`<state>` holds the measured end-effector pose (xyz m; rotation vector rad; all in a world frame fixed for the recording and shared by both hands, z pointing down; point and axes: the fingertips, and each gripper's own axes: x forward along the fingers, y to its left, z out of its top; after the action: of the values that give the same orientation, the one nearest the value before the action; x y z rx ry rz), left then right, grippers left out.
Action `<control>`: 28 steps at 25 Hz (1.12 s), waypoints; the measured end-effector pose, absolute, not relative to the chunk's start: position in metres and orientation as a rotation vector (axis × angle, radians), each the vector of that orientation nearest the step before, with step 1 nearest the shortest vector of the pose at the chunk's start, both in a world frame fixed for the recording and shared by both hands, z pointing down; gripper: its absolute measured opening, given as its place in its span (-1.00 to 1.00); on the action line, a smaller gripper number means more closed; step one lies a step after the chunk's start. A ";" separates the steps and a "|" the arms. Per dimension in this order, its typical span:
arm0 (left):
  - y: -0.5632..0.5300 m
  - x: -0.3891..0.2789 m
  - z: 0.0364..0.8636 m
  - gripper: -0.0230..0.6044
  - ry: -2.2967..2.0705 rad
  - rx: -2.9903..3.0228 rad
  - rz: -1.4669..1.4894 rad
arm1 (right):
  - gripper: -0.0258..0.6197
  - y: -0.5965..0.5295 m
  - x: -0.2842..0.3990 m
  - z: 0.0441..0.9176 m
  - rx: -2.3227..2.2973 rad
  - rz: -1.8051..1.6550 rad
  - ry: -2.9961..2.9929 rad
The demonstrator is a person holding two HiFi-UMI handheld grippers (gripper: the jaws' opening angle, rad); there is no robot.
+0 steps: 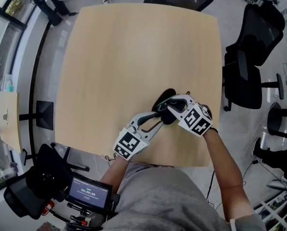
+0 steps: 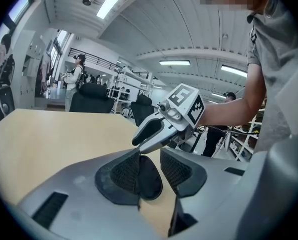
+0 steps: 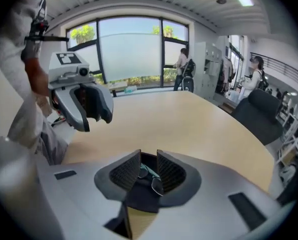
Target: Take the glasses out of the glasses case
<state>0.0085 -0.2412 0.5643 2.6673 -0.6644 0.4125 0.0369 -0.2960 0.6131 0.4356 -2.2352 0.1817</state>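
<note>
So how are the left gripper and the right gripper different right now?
The left gripper has the end of the dark glasses case between its fingers; the right gripper has the glasses between its fingers. In the head view, the left gripper reaches in from the lower left and the right gripper from the right. What they share: both have their fingers apart, low over the wooden table.

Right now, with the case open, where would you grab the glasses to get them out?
Probably by the frame's rim, from straight above. The glasses lie down in the hollow of the case, so its walls likely block the sides and only the top is free. The right gripper is over them, jaws apart either side of the frame; pinching the rim spares the lenses.
</note>
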 end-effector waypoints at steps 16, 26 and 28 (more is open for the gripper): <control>-0.244 0.008 0.589 -0.52 -0.620 2.612 0.419 | -0.59 -0.287 0.049 0.709 -0.116 -0.265 -1.810; -0.239 0.007 0.592 -0.52 -0.614 2.604 0.421 | -0.59 -0.286 0.051 0.736 -0.154 -0.291 -1.759; -0.239 0.006 0.592 -0.52 -0.614 2.602 0.421 | -0.61 -0.288 0.051 0.734 -0.151 -0.299 -1.763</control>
<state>0.0061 -0.2385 0.5923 2.6016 -0.6136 0.4210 0.0506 -0.2882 0.7342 -0.1509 -1.7627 -0.2992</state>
